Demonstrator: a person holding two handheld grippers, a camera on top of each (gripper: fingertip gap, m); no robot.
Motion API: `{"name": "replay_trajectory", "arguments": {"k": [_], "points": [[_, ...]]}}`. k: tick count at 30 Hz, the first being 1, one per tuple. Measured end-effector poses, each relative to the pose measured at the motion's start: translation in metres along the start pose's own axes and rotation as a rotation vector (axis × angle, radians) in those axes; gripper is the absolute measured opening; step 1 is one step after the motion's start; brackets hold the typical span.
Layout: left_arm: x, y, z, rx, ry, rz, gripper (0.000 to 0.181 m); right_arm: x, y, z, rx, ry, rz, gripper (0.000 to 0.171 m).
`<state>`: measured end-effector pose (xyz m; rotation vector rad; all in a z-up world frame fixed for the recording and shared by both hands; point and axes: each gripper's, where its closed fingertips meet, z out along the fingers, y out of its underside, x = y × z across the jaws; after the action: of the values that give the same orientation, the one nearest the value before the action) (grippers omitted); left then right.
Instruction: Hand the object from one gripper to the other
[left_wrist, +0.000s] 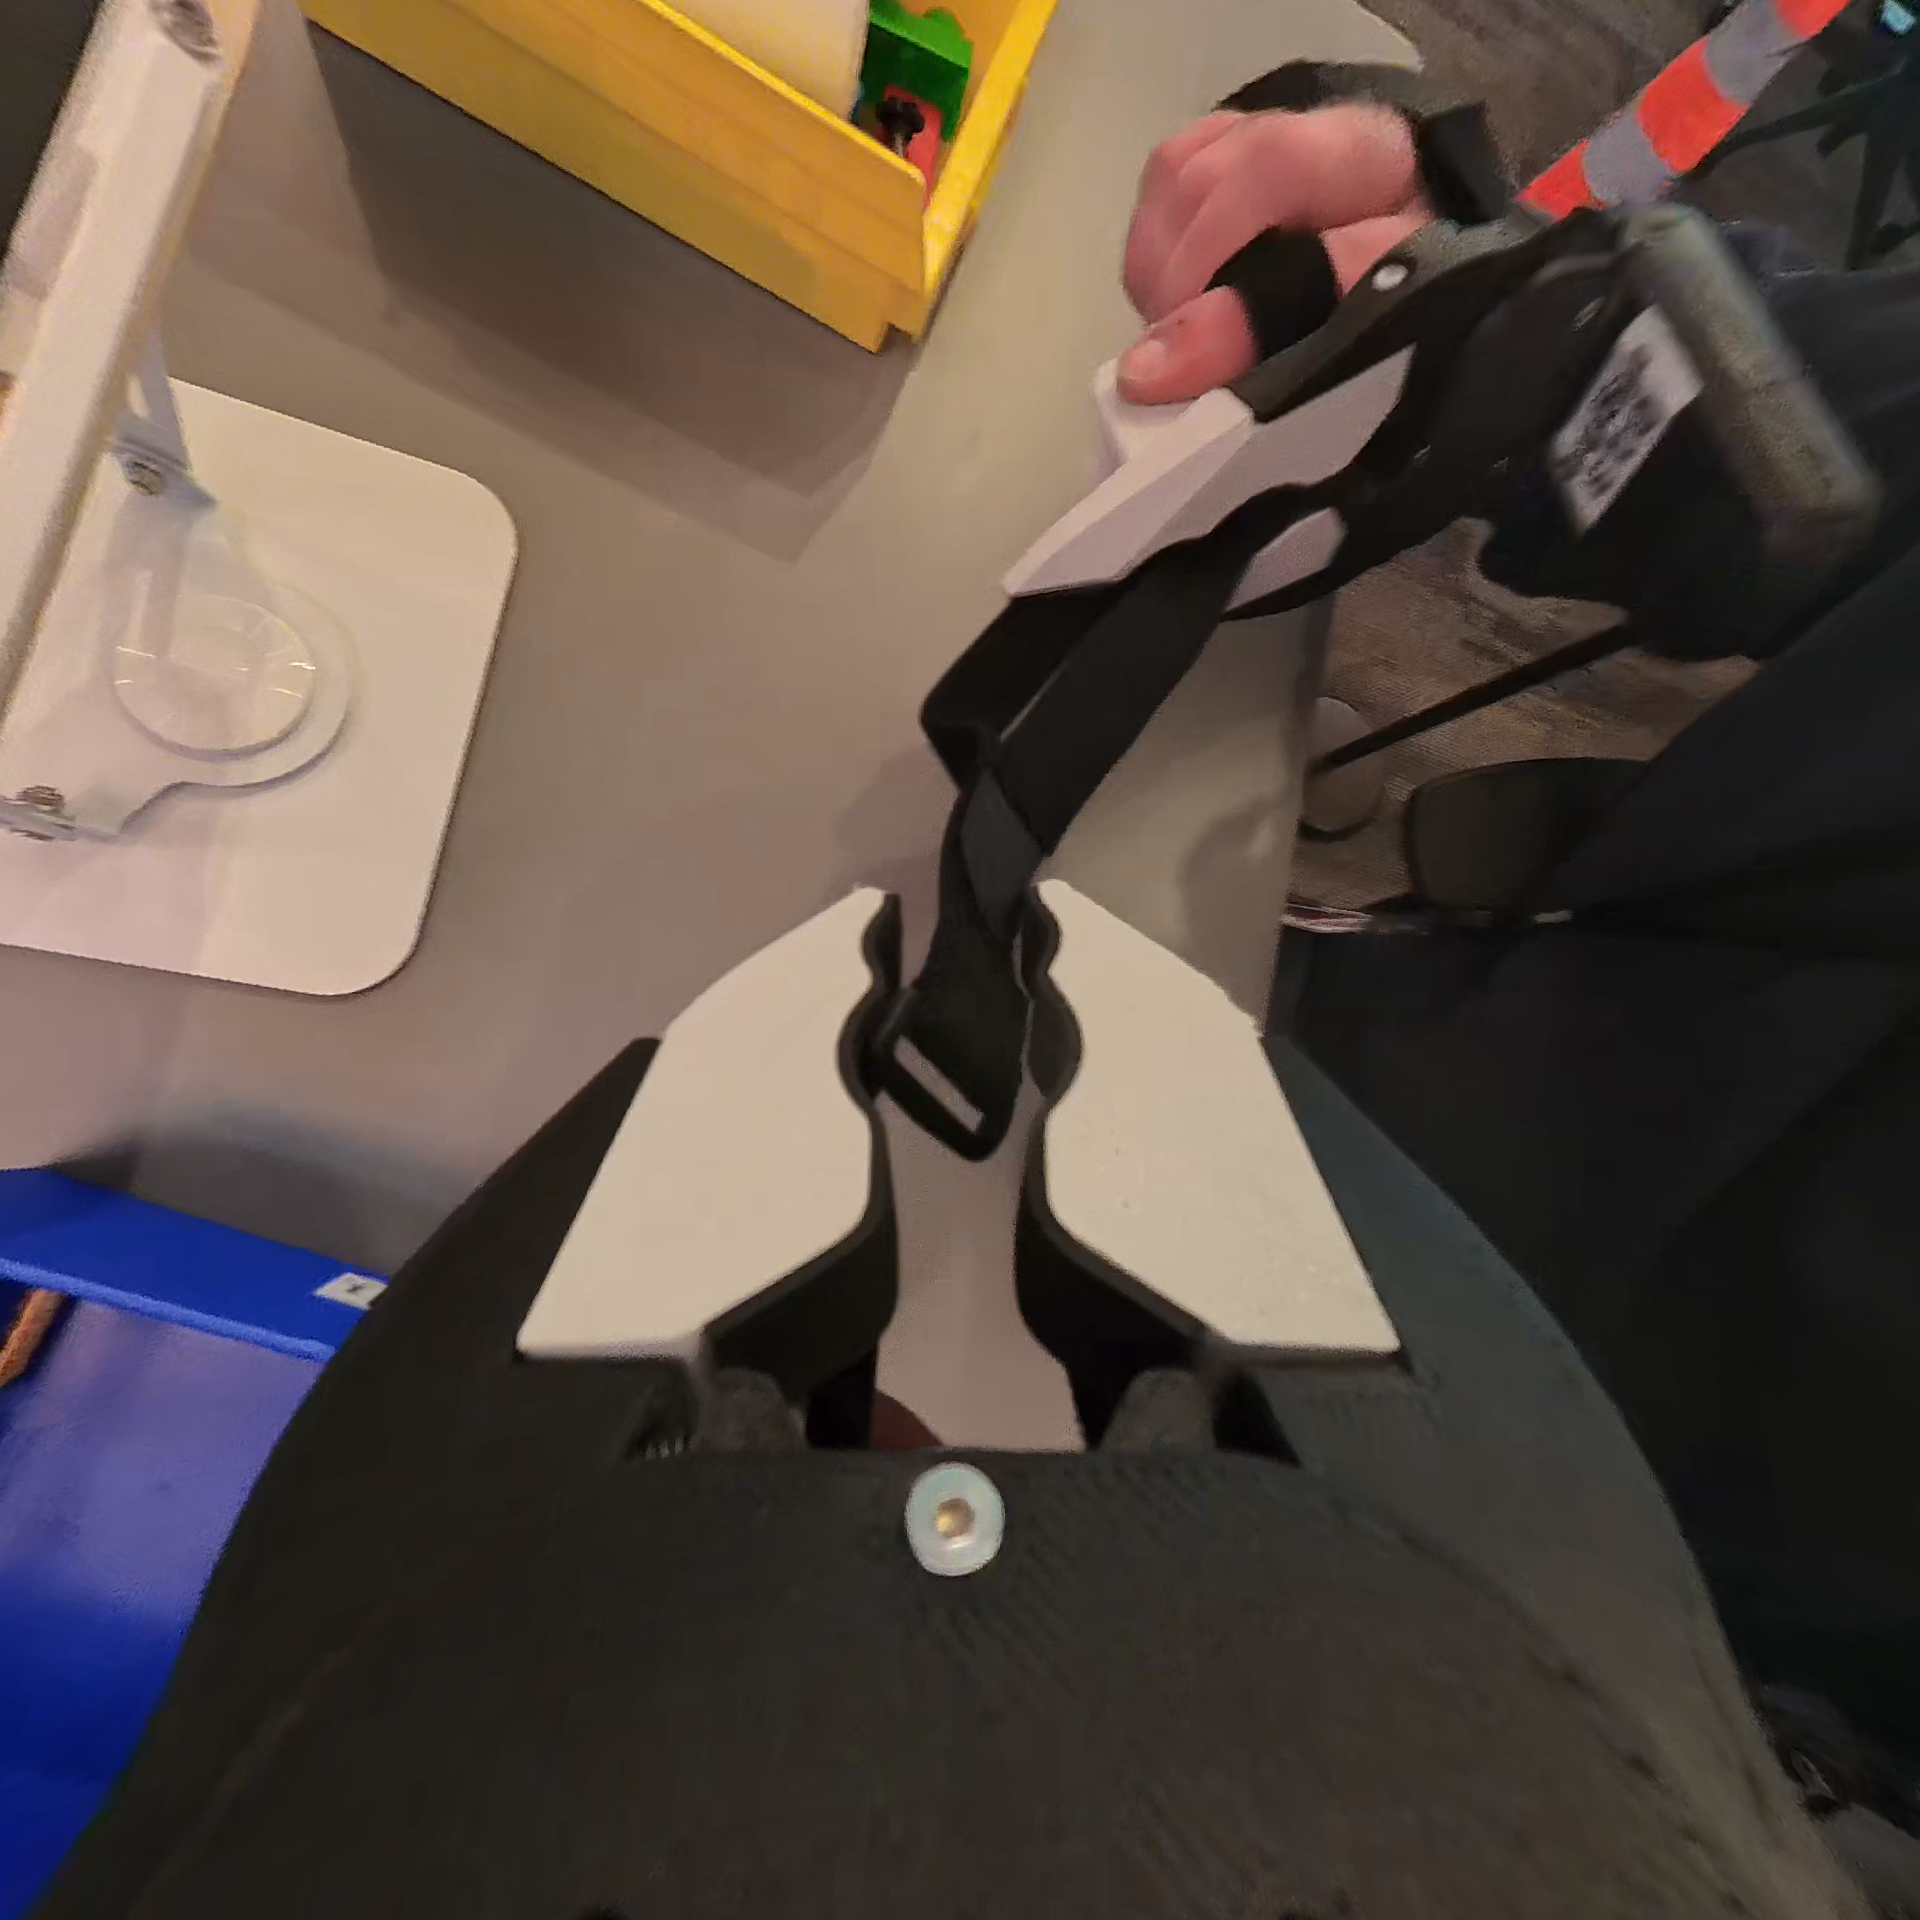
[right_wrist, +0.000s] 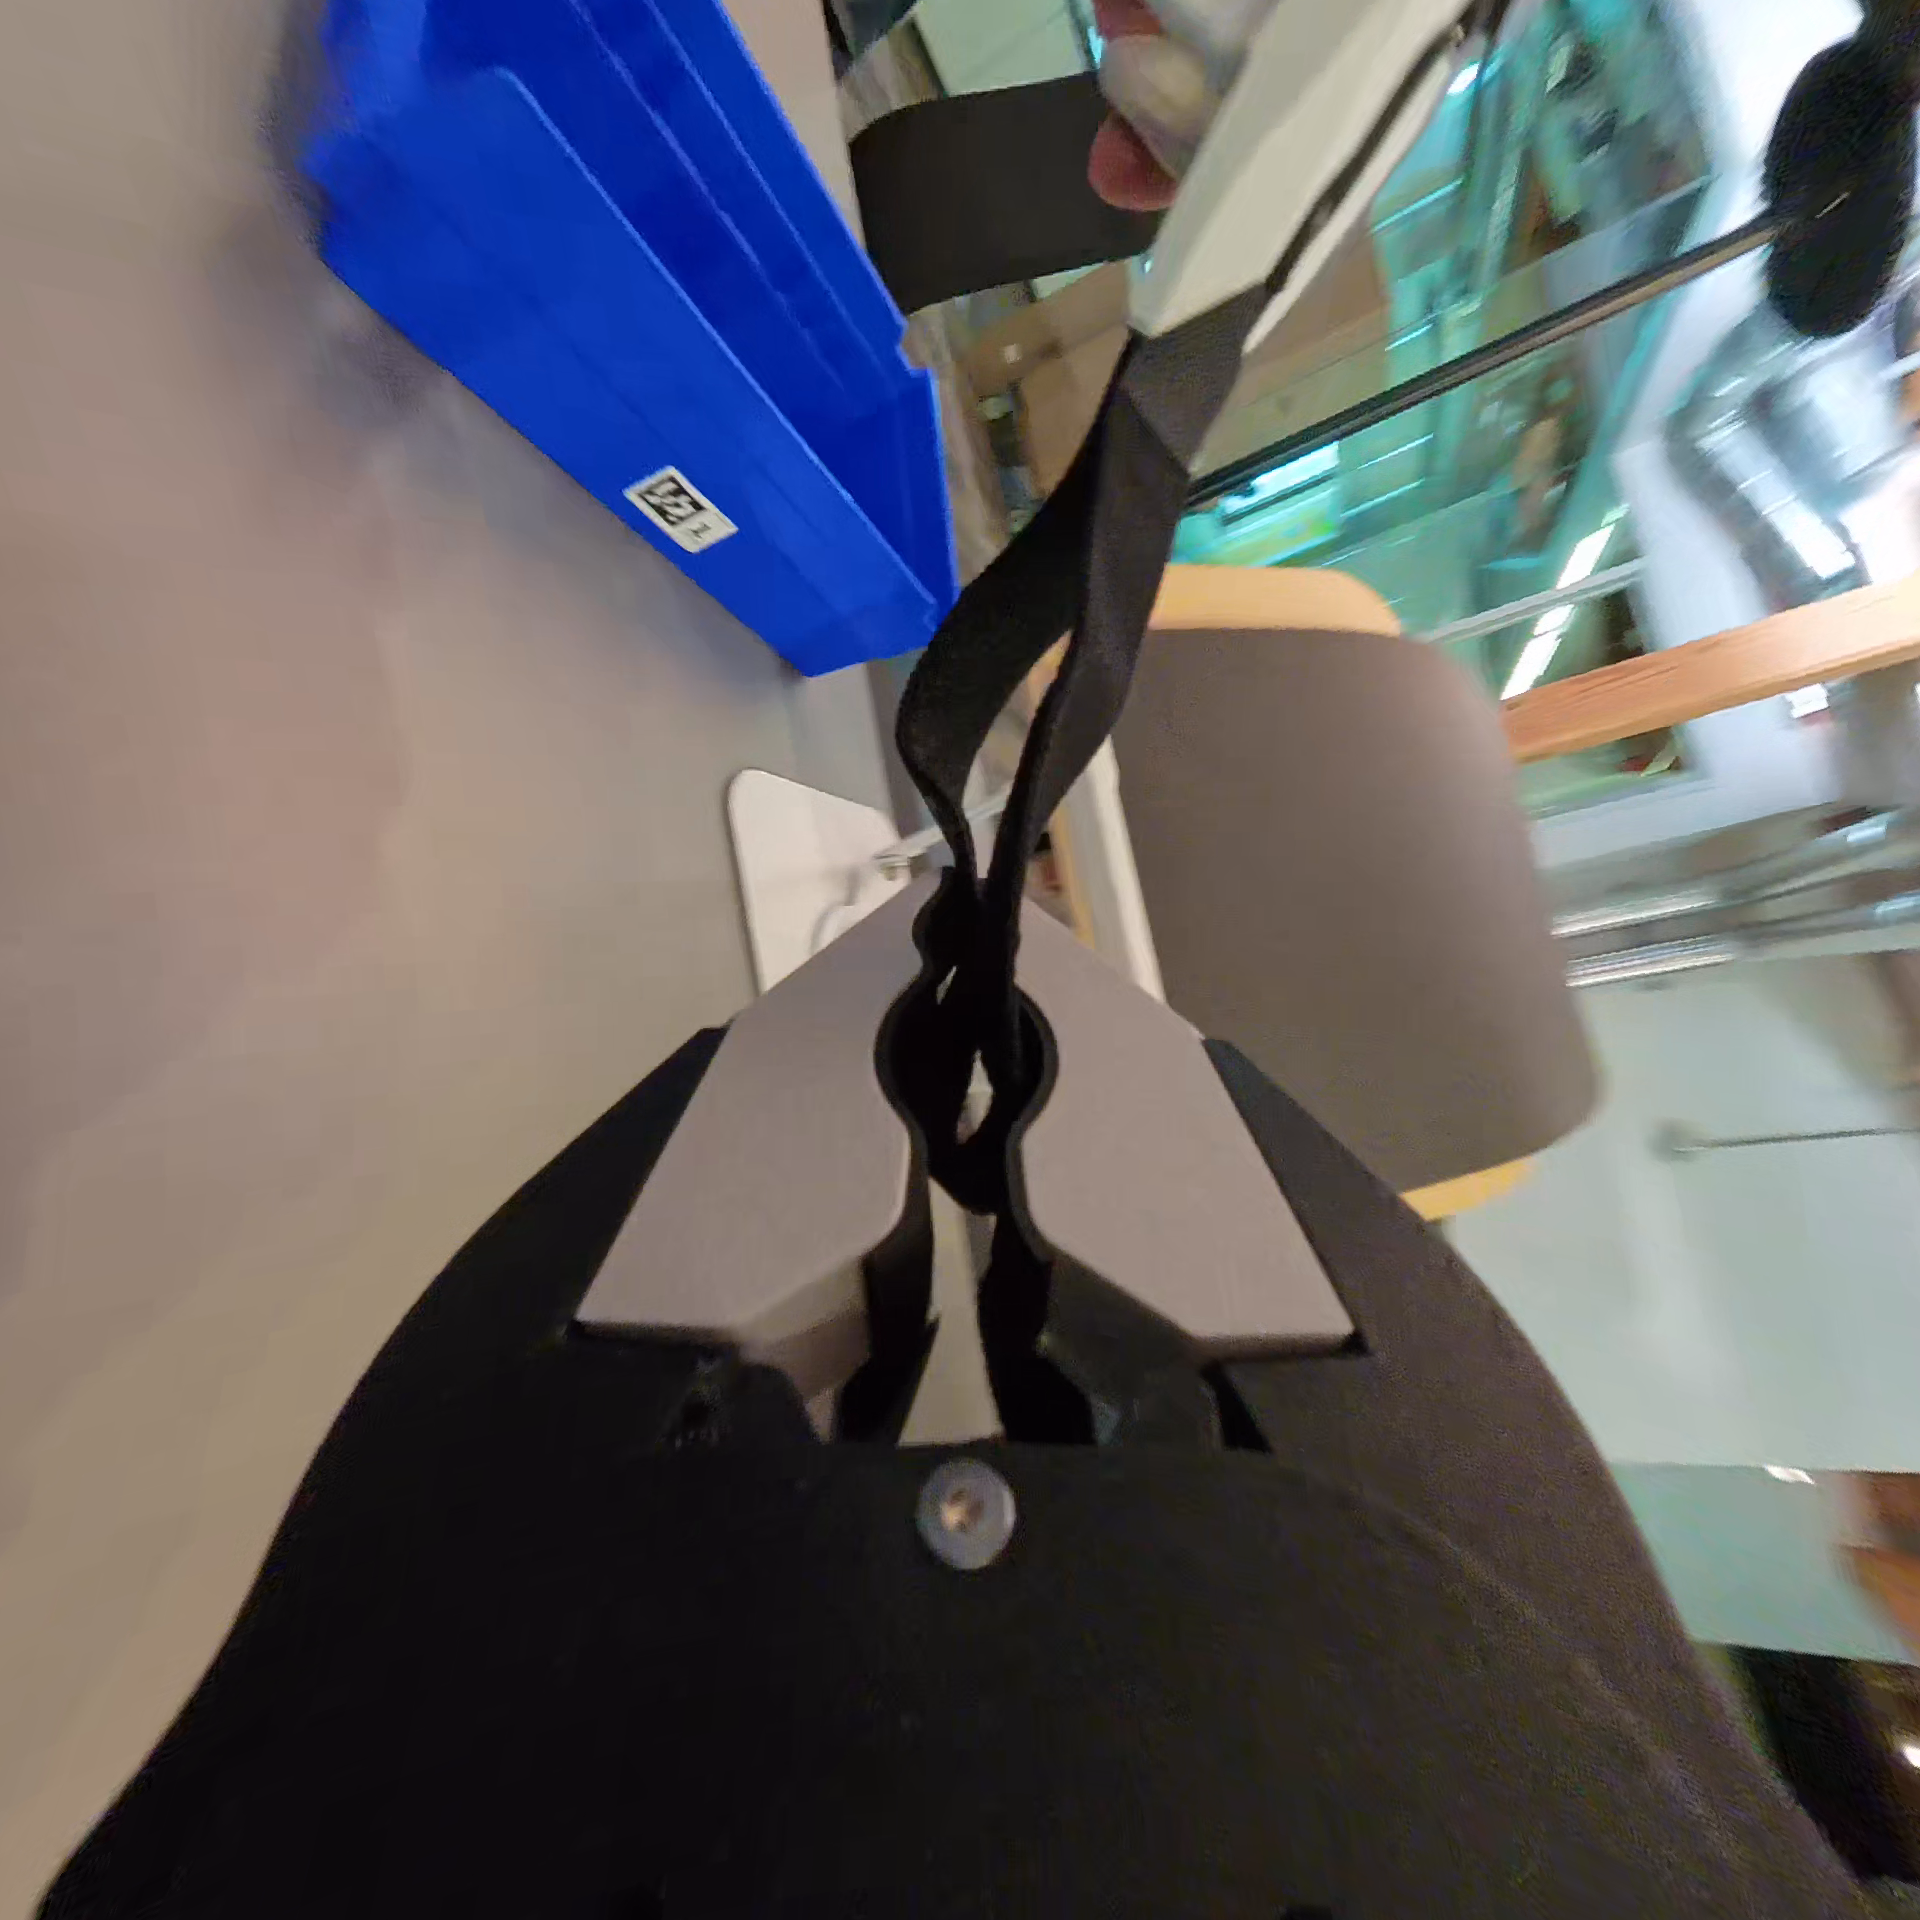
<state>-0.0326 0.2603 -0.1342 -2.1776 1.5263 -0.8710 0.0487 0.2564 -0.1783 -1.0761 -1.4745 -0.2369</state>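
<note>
Strap: black, looped — stretched between both claws.
Left claw: clamped on buckle end.
Right claw: pinching the other end.

A: Left tongs clamped on the black strap, buckle end sitting between the fingers!

B: And the far end is pinched in the right tongs, a hand on the handle.

A: Strap loops between them above the grey bench.

B: Yellow bin up top, blue bin lower left, white stand beside.
</note>
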Motion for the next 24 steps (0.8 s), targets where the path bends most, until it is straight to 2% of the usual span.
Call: {"name": "replay_trajectory", "arguments": {"k": [3, 6, 10, 16, 19, 24], "points": [[-0.022, 0.005, 0.000, 0.047, -0.104, 0.048, 0.048, -0.002, 0.003, -0.004, 0.018, -0.121, 0.171, 0.000], [-0.039, 0.010, -0.007, 0.058, -0.324, 0.206, 0.065, -0.009, 0.009, -0.006, 0.011, -0.243, 0.299, 0.000], [-0.021, 0.006, -0.002, 0.058, -0.534, 0.472, 0.075, -0.018, 0.014, -0.007, -0.005, -0.353, 0.389, 0.000], [-0.001, 0.014, 0.043, -0.093, -0.767, 0.856, 0.089, -0.027, 0.005, -0.008, -0.016, -0.438, 0.397, 0.000], [-0.002, 0.008, 0.054, -0.136, -0.920, 0.998, 0.088, -0.032, -0.002, -0.010, -0.006, -0.492, 0.418, 0.000], [0.013, -0.009, 0.074, -0.099, -0.975, 1.171, 0.095, -0.044, -0.011, -0.016, -0.006, -0.579, 0.376, 0.000]]}}
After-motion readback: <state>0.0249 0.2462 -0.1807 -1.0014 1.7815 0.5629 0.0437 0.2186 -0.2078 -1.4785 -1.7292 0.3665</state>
